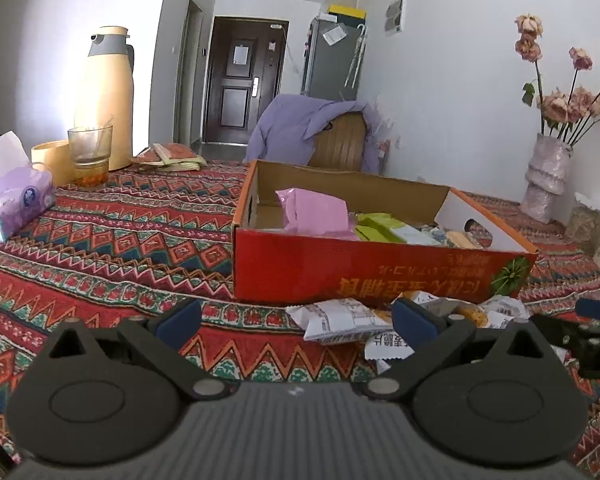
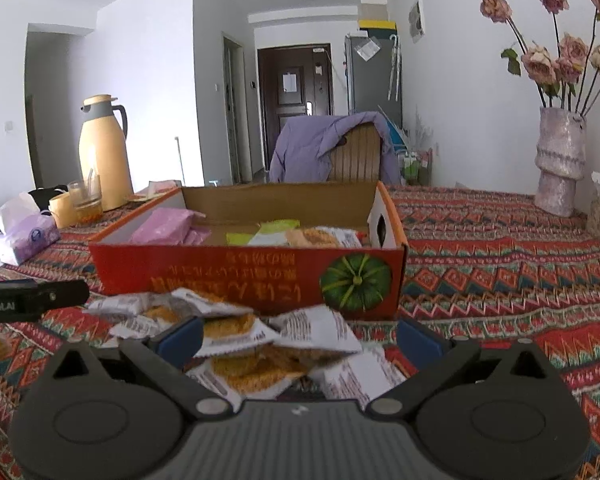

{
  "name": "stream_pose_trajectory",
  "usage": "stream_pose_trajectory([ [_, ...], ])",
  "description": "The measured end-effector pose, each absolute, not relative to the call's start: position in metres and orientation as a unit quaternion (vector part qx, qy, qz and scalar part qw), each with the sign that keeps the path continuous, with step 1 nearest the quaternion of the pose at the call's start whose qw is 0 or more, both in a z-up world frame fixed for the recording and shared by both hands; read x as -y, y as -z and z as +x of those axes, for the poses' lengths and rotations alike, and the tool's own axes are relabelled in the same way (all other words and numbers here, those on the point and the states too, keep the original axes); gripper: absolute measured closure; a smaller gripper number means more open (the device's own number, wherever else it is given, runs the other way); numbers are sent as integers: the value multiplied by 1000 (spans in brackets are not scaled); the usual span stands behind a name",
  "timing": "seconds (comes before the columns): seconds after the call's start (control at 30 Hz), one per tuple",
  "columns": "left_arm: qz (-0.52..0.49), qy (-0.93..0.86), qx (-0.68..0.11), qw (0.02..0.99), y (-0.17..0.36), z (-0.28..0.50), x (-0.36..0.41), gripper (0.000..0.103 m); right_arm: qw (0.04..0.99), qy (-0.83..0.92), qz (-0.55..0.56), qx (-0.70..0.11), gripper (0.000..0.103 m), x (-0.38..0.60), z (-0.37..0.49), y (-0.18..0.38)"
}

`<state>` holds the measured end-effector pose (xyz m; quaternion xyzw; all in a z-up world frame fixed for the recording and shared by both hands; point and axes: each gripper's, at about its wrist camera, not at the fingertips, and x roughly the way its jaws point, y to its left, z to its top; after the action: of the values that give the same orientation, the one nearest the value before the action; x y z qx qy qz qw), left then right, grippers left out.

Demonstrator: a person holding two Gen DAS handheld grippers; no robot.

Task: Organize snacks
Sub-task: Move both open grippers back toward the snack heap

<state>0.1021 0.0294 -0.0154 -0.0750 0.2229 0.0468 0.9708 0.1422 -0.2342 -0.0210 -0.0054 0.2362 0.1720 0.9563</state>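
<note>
Both my claws sit low over the patterned tablecloth (image 2: 500, 264), facing the red cardboard box (image 2: 236, 276), which lies open-topped so packets can be dropped in from above. My right gripper (image 2: 300, 340) is spread wide with nothing pinched; the loose pile of cracker packets (image 2: 252, 344) lies on the cloth between its fingers, just in front of the box wall. My left gripper (image 1: 296, 322) is likewise spread and empty, with one white packet (image 1: 340, 320) between its blue pads (image 1: 178, 320). The box already holds a pink packet (image 1: 316, 216) and green packets (image 1: 384, 226), so I judge sorting partly done. Thermos (image 2: 102, 152), vase (image 2: 560, 160) and tissues (image 1: 12, 200) stand well apart.
</note>
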Motion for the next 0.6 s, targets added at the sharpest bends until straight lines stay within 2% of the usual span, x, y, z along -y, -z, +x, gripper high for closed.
stream_pose_trajectory([
  [0.6, -59, -35, -233, 970, 24, 104, -24, 0, 949, -140, -38, -279, 2, 242, 153, 30],
])
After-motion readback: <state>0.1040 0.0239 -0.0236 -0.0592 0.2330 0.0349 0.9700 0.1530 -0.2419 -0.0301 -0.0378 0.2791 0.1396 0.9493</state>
